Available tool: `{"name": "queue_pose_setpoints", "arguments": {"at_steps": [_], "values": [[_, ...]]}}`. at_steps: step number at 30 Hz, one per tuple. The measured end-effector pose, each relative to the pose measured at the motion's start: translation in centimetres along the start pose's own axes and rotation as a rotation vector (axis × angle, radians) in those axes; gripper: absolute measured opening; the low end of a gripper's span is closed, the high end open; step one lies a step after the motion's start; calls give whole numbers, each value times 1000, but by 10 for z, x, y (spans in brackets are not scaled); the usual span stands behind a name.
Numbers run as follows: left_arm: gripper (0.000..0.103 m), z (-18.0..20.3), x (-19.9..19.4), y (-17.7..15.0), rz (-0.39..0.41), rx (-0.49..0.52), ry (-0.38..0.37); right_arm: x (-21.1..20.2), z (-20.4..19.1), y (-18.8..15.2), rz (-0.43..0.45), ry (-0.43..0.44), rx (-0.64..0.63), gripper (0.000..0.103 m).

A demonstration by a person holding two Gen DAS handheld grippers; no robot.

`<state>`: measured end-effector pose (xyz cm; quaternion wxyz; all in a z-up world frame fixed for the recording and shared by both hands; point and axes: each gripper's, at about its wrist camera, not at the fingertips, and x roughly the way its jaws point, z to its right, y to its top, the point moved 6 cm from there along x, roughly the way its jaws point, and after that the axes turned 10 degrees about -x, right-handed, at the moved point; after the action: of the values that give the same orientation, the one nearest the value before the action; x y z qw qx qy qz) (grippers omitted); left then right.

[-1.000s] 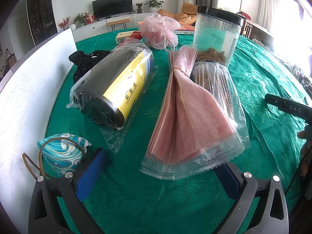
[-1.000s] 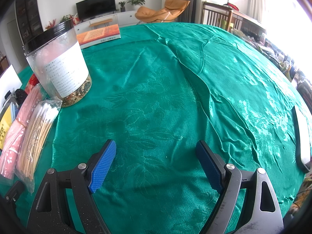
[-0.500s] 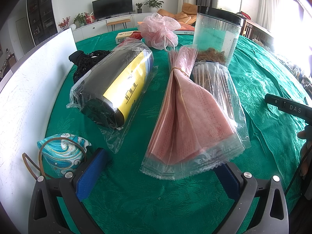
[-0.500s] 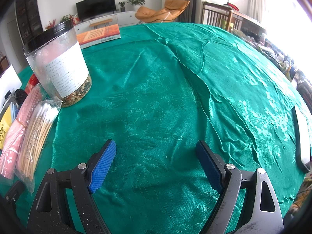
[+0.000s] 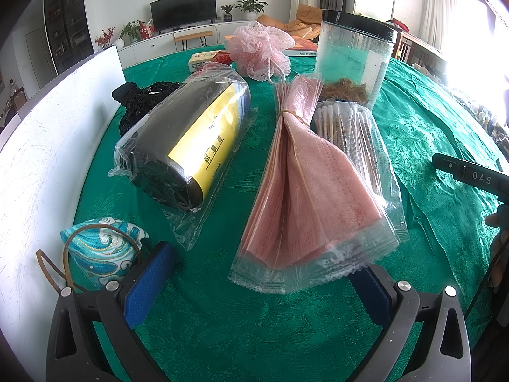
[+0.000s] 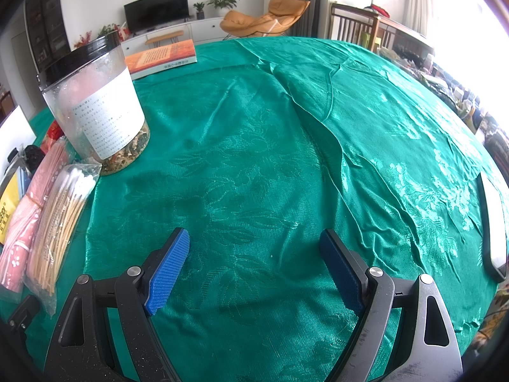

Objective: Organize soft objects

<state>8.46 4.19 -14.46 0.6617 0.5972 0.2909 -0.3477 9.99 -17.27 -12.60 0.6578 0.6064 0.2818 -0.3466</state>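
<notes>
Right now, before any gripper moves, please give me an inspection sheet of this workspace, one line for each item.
Surface: green tablecloth, wrinkled on the right side.
Job's things: pink face masks in clear sleeves; cotton swab bag beside them; pink mesh bath pouf; black roll in a plastic bag; blue patterned pouch; black net item.
Clutter: clear jar with black lid; orange book; white board at the left edge.
Grippers: left gripper and right gripper, jaws open, holding nothing.
Cables: a dark cable at the right edge.
Surroundings: living room, television, plants, orange chair.
</notes>
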Motion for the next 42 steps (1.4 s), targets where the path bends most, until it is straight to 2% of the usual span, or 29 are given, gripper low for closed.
{"name": "queue_pose_setpoints", "arguments": {"at_steps": [13, 20, 22, 24, 25, 28, 30, 32, 34, 35, 38, 40, 42], "values": [[103, 0, -1, -2, -9, 5, -2, 0, 0, 0, 0, 0, 0, 86], [103, -4, -21, -27, -61, 35, -29, -1, -1, 0, 0, 7, 0, 87], [103, -8, -31, -32, -52, 41, -40, -7, -11, 0, -17, 75, 4, 86], [103, -13, -38, -34, -43, 28, -40, -20, -38, 4, 14, 273, 29, 83], [103, -16, -41, -34, -42, 14, -43, -26, -55, 6, 19, 332, 14, 83], [103, -22, -49, -28, -36, -39, -61, -25, -113, 17, -5, 435, -80, 82], [103, -24, -57, -21, -21, -64, -72, -14, -140, 24, -26, 433, -121, 82], [103, -26, -65, -14, -1, -71, -76, -9, -157, 29, -17, 387, -177, 78], [103, -25, -67, -4, 12, -69, -68, -11, -168, 29, -23, 408, -233, 50], [103, -23, -66, 3, 17, -67, -66, -14, -167, 28, -31, 425, -244, 46], [103, -15, -58, 26, 20, -93, -90, -21, -142, 15, -67, 449, -239, 40], [103, -2, -46, 38, -20, -108, -150, -26, -113, 6, -76, 425, -230, 39], [103, 19, -27, 47, -64, -75, -177, -25, -79, 3, -81, 376, -216, 39]]}}
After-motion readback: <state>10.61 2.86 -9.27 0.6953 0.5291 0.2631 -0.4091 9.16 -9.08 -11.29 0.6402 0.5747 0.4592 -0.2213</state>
